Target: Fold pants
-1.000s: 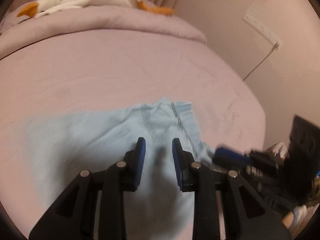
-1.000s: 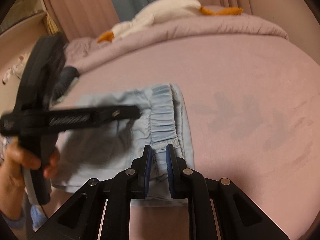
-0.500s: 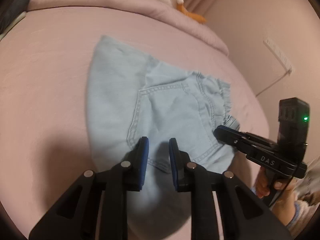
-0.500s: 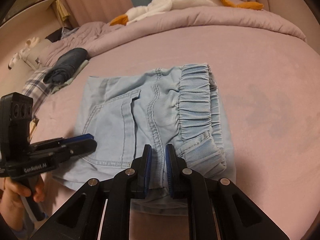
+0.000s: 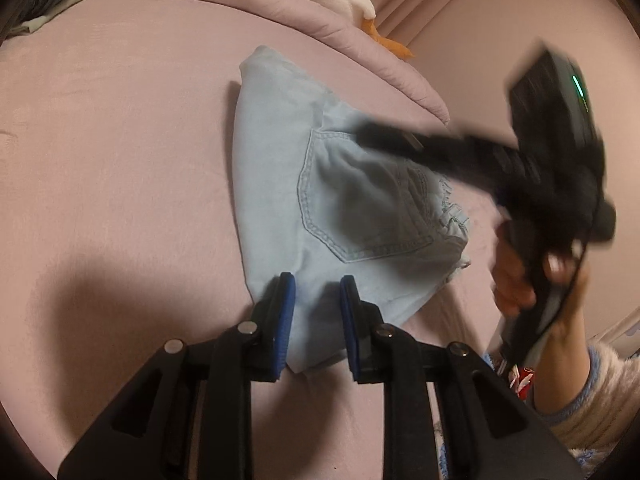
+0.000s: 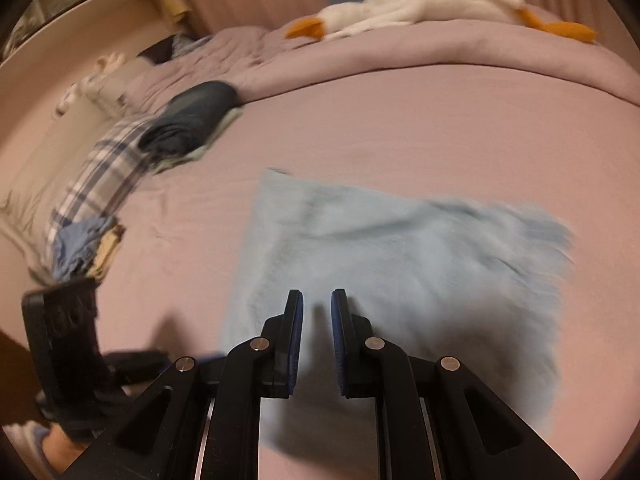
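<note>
the light blue pants [image 5: 320, 200] are lying folded up in a compact bundle on the pink bed sheet [image 5: 120, 140], back pocket facing up, waistband end off to the right in the left camera. the left gripper [image 5: 316, 300] sits right over the near edge of the bundle with its blue pads spread apart, denim showing in the gap, not pinching anything. the right gripper [image 6: 317, 320] is over the pants [image 6: 400, 272] too, tongs parted with a narrow gap and nothing caught between them. that view is pretty blurry. stuffed goose [image 6: 420, 8] up on the rolled duvet [image 6: 400, 52] at the back, and a pile of clothes [image 6: 120, 168] off to the left side of the bed.
</note>
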`<state>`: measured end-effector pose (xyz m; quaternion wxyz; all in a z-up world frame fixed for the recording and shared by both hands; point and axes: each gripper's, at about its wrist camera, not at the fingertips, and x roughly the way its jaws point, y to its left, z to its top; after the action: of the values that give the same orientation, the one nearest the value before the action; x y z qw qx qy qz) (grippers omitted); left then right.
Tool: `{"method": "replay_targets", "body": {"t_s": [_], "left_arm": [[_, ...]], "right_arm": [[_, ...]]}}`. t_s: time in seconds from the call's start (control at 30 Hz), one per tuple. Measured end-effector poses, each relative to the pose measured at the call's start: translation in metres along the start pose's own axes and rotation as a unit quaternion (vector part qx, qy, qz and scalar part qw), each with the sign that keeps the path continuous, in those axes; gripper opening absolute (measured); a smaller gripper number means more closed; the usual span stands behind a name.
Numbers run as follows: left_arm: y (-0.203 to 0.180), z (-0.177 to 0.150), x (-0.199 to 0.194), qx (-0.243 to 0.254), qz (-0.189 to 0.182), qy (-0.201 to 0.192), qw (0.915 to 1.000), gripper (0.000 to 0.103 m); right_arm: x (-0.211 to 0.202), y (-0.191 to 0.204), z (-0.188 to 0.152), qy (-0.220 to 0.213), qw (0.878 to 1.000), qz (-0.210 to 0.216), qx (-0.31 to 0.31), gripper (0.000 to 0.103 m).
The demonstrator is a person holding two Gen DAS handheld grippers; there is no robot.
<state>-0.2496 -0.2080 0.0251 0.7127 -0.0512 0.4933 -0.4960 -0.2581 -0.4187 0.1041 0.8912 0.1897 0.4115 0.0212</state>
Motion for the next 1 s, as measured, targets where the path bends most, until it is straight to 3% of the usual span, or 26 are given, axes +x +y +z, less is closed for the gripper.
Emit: {"method": "replay_targets", "body": {"t_s": [0.17, 0.23, 0.4, 0.5, 0.57, 0.67, 0.77, 0.87, 1.0], "left_arm": [[-0.001, 0.0, -0.001, 0.004, 0.003, -0.001, 1.0, 0.022], [-0.001, -0.001, -0.001, 0.009, 0.01, 0.001, 0.9999, 0.022], [-0.004, 0.001, 0.0, 0.006, 0.009, 0.003, 0.9999, 0.022], [-0.007, 0.002, 0.001, 0.007, 0.014, 0.002, 0.9999, 0.022], [-0.007, 0.003, 0.001, 0.006, 0.017, 0.003, 0.9998, 0.022], [-0.007, 0.008, 0.003, 0.004, 0.02, 0.004, 0.9998, 0.022], [-0.01, 0.008, 0.003, 0.006, 0.024, 0.004, 0.9997, 0.022], [-0.011, 0.009, 0.003, 0.006, 0.026, 0.005, 0.9996, 0.023], [-0.01, 0.007, 0.003, 0.004, 0.035, 0.005, 0.9994, 0.023]], "right_arm": [[0.057, 0.008, 0.041, 0.047, 0.999, 0.016, 0.002, 0.013], [0.09, 0.003, 0.048, 0.084, 0.996, -0.036, 0.0, 0.011], [0.09, -0.007, 0.057, 0.073, 0.996, -0.041, 0.04, 0.008], [0.065, -0.011, 0.051, 0.044, 0.997, -0.023, 0.067, 0.008], [0.034, -0.003, 0.034, 0.015, 0.999, -0.016, 0.037, 0.008], [-0.001, -0.002, 0.005, 0.006, 0.999, -0.049, -0.004, 0.009], [-0.041, -0.014, -0.032, -0.004, 0.991, -0.124, -0.054, 0.009], [-0.067, -0.031, -0.082, 0.01, 0.974, -0.208, -0.092, 0.009], [-0.088, -0.045, -0.116, -0.01, 0.984, -0.165, -0.061, 0.009]]}}
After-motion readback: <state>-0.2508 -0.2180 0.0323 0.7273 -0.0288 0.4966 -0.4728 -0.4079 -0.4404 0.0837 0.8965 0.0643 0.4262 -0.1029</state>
